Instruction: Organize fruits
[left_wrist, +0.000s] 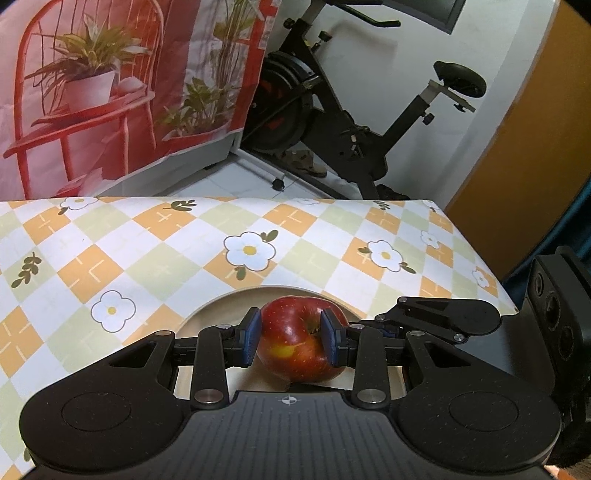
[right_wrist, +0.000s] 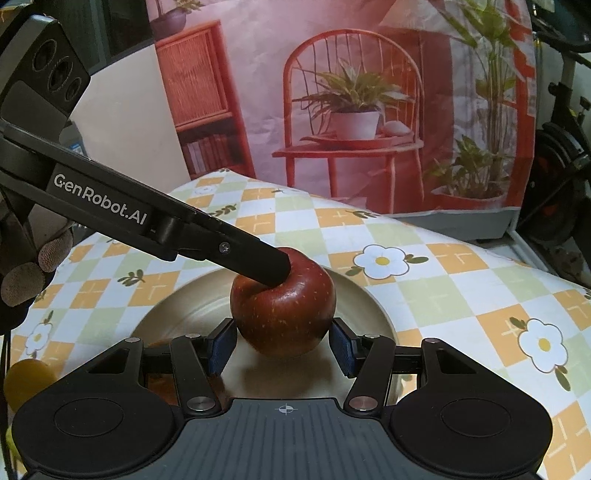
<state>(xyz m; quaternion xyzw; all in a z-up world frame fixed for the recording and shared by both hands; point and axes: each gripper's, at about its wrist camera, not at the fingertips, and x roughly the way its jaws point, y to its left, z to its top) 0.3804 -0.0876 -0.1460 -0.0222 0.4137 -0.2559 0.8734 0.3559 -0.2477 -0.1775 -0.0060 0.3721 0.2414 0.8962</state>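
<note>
A red apple (left_wrist: 301, 341) sits over a beige plate (left_wrist: 218, 308) on the checked tablecloth. My left gripper (left_wrist: 291, 338) is shut on the apple, its blue pads pressed against both sides. In the right wrist view the same apple (right_wrist: 284, 314) rests on the plate (right_wrist: 365, 299), with the left gripper's fingers (right_wrist: 255, 258) coming down onto it from the upper left. My right gripper (right_wrist: 282, 345) is open, its blue pads on either side of the apple's lower part with small gaps. A yellow fruit (right_wrist: 27, 380) lies at the lower left.
The table (left_wrist: 147, 251) has a flowered orange, green and white cloth. Its far edge faces a printed red backdrop (left_wrist: 110, 92) and an exercise bike (left_wrist: 332, 110). The table's right edge drops off near an orange panel (left_wrist: 517, 147).
</note>
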